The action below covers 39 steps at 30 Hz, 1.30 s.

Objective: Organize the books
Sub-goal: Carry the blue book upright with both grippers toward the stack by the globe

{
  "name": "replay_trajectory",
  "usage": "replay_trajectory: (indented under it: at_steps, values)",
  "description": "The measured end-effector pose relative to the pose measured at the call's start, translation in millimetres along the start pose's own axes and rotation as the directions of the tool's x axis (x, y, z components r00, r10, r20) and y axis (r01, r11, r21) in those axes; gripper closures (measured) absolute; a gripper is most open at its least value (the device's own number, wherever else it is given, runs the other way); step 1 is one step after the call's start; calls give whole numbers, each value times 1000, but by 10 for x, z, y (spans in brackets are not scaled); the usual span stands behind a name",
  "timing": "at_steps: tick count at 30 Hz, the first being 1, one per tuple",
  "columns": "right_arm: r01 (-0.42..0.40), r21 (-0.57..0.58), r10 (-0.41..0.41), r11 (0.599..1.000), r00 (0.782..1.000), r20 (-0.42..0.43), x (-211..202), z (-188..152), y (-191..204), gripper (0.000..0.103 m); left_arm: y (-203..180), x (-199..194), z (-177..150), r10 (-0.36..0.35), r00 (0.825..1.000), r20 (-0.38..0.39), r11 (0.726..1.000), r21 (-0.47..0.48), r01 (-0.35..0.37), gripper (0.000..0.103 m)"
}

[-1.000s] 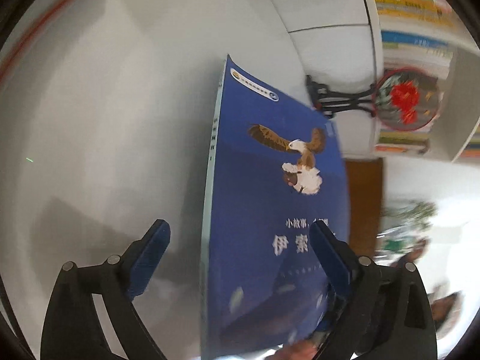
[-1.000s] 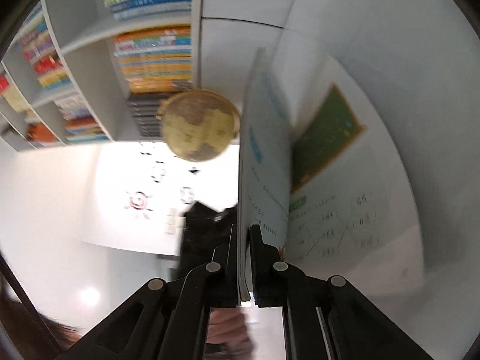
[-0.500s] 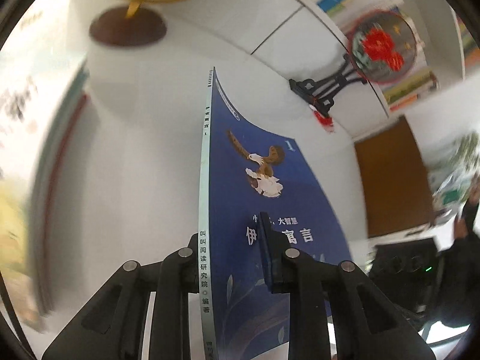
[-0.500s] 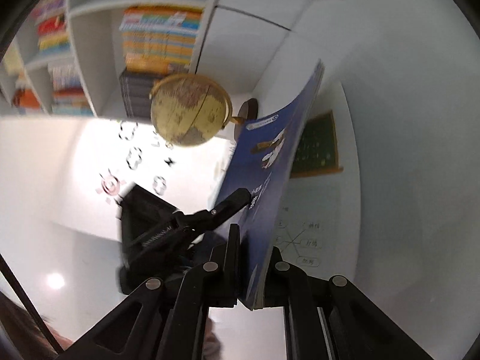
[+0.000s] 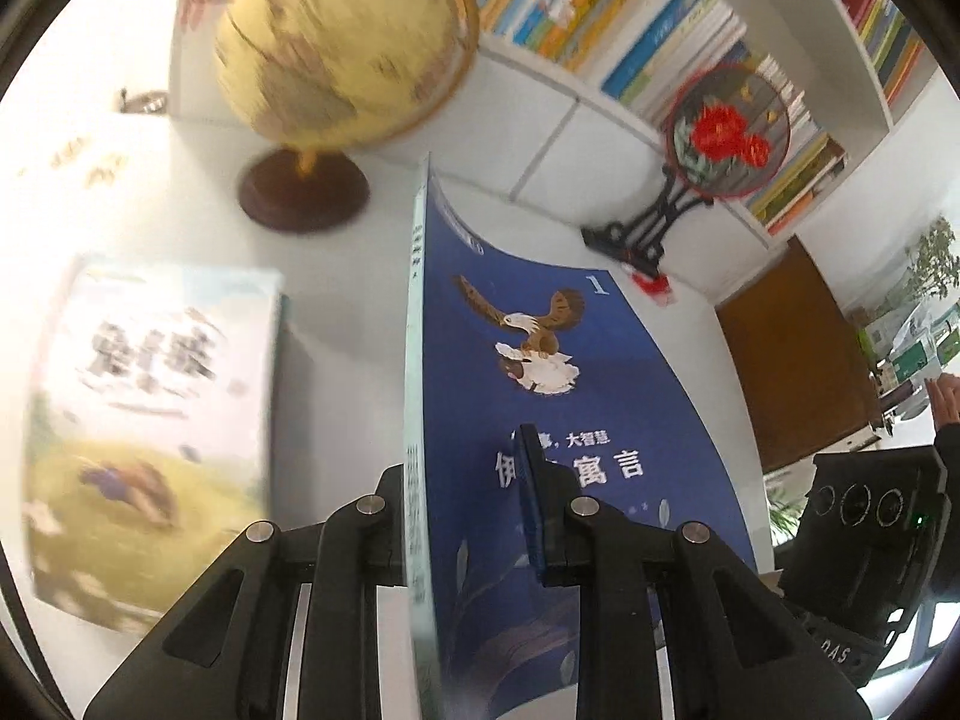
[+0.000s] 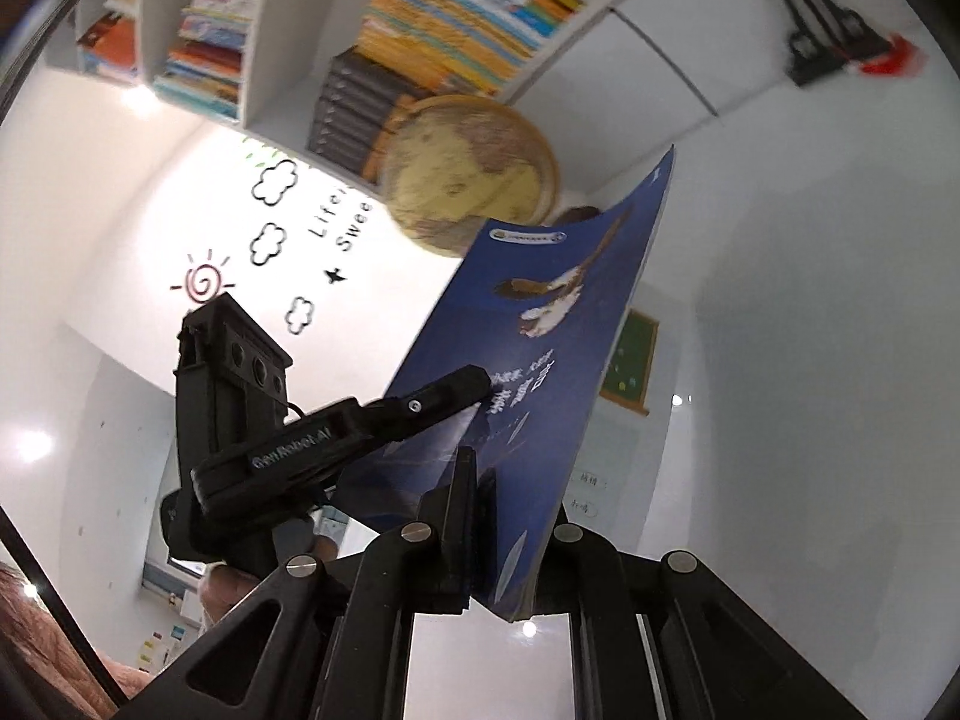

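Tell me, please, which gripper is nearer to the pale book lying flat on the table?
Left. The left gripper, shut on the blue book near its spine, is just beside the pale book; the right gripper grips the blue book's opposite side, farther away.

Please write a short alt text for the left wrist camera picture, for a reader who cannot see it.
The left gripper is shut on the lower part of a blue book with an eagle on its cover, held upright above a white table. Another book lies flat at the left, and a globe stands behind, before full bookshelves.
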State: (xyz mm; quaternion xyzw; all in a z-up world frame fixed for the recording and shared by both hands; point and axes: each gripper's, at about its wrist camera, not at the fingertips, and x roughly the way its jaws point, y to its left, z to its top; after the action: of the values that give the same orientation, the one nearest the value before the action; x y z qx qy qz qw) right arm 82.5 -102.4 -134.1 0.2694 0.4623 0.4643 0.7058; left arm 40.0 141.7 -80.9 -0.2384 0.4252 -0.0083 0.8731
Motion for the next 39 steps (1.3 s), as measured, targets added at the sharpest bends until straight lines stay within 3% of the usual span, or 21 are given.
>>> replay_trajectory:
  at_steps: [7,13,21,27,30,32,35,36,37,39]
  values:
    - [-48,-64,49,997,998,25,314,60,436,91,513,-415,103,19,998,54,998,-53,-16,82]
    - [-42,-95,39,995,999,-30,733,-36,629,91,972,-526,50,9,998,65,992,-127,-1,83]
    - [-73,-155,54,985,991,-122,1252,-108,923,89,1442,-795,-69,53,993,105,979,-203,-31,83]
    - [-81,-147,48,986,975,-217,1675,-242,862,88,1735,-735,-248,74,995,63,964,-260,-55,82]
    - [-32,-137,-7,990,961,-276,1840,-344,745,88,1868,-650,-398,100,995,-1,957,-274,-96,78]
    - [-1,-109,-34,994,948,-317,1911,-386,640,88,1936,-613,-466,165,985,-41,952,-256,-170,79]
    - [106,-133,-146,985,929,-340,1947,-378,592,78,2004,-616,-440,199,979,-52,950,-237,-206,79]
    - [132,-146,-174,980,927,-331,1921,-354,601,71,2018,-625,-413,195,980,-43,951,-236,-200,78]
    - [144,-146,-184,979,929,-321,1885,-323,607,59,2030,-630,-375,196,980,-35,952,-231,-199,69]
    - [183,-141,-216,973,935,-280,1778,-230,604,46,2059,-630,-276,208,978,-12,956,-208,-205,67]
